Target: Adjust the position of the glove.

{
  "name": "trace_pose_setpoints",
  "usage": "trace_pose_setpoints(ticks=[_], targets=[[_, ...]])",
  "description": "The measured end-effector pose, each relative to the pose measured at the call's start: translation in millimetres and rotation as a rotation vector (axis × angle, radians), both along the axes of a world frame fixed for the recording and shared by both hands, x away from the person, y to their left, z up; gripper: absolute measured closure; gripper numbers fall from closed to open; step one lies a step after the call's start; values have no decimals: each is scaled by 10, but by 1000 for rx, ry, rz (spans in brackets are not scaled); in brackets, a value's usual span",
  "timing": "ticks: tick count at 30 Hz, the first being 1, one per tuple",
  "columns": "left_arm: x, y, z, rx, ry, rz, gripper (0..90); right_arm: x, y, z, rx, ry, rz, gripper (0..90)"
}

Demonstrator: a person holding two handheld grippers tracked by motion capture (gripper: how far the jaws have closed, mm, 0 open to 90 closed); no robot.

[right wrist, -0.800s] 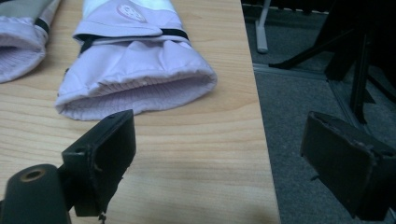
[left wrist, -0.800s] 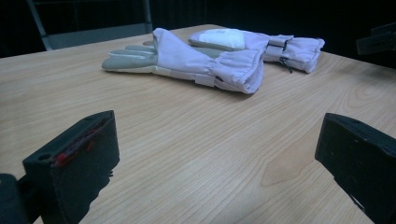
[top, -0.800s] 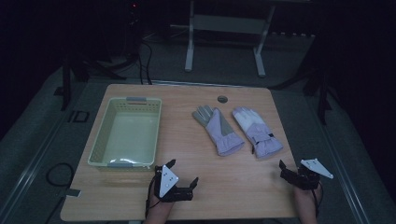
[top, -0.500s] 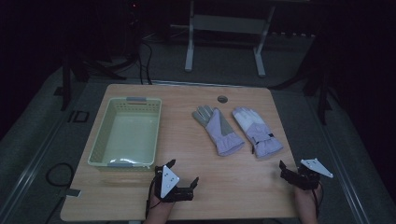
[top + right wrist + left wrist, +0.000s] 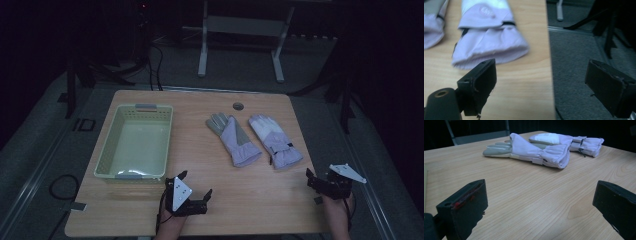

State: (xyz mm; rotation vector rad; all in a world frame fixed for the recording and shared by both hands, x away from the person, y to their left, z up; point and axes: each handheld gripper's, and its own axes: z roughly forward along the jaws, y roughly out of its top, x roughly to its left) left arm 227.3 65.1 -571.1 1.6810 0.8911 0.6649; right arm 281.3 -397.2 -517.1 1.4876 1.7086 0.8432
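Your left tongs (image 5: 194,192) wide open and empty near the front edge of the wooden surface (image 5: 250,200), your right tongs (image 5: 320,181) open too at the right edge, two purple gloves (image 5: 255,140) lying side by side between them farther back, green basket (image 5: 134,145) at the left

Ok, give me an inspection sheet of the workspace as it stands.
Surface: wooden table, bare between items.
Job's things: left glove and right glove flat side by side, cuffs toward the person.
Clutter: pale green basket at left, nothing seen inside; small round grommet near far edge.
Grippers: left claw and right claw both open, holding nothing, short of the gloves.
Cables: black cable on the floor at left.
Surroundings: dark room, grey floor, metal stand behind.
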Motion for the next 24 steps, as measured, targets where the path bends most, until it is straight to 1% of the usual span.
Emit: trace_pose_setpoints(ticks=[2, 3, 4, 5, 8, 9, 11, 12, 13, 14, 17, 20, 21, 24], targets=[[2, 3, 0, -2, 2, 0, 0, 18, -10, 88, -1, 0, -4, 104], [2, 5, 0, -4, 2, 0, 0, 27, -11, 132, 4, -3, -2, 129], [2, 7, 0, -5, 3, 0, 0, 39, -18, 176, 21, 5, 9, 147], [3, 7, 0, -5, 3, -1, 0, 62, -24, 217, 39, 19, 27, 136], [3, 7, 0, -4, 4, -1, 0, 118, 12, 314, 56, 18, 43, 148], [3, 8, 1, -4, 5, -2, 0, 132, 34, 341, 59, 17, 56, 128], [3, 11, 0, -5, 4, -4, 0, 136, 88, 400, 53, -13, 86, 126], [4, 12, 0, -6, 5, -4, 0, 146, 127, 425, 35, -11, 98, 114], [4, 11, 0, -8, 5, -3, 0, 154, 160, 451, 28, -18, 106, 114], [4, 11, 0, -8, 6, -3, 0, 158, 189, 475, 32, -23, 130, 114], [4, 11, 0, -6, 5, -3, 0, 198, 274, 536, 28, -25, 160, 115], [3, 11, 0, -6, 4, -4, 0, 258, 328, 596, 49, -21, 187, 146], [3, 11, 0, -6, 4, -4, 0, 280, 347, 615, 41, -23, 185, 156], [3, 11, 0, -6, 4, -5, 0, 341, 399, 673, 39, -23, 198, 204]])
